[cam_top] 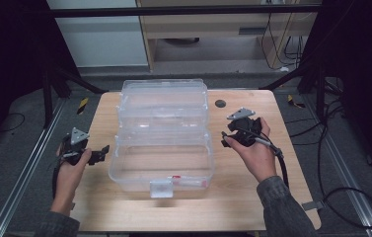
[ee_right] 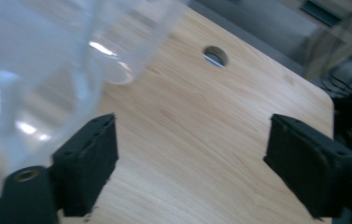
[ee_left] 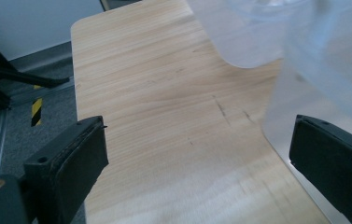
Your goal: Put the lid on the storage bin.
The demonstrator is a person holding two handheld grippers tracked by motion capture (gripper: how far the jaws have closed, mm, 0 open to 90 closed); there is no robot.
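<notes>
Pale wooden tabletop. Mid-tabletop, clear plastic hinged storage box, lid thrown back. Left gripper beside its left wall, jaws spread, empty. Right gripper beside its right wall, likewise spread.

One wooden bench carries one clear plastic box with one open lid, one round hole, two hand-held tools, left and right, and perhaps one red-capped item inside.
</notes>
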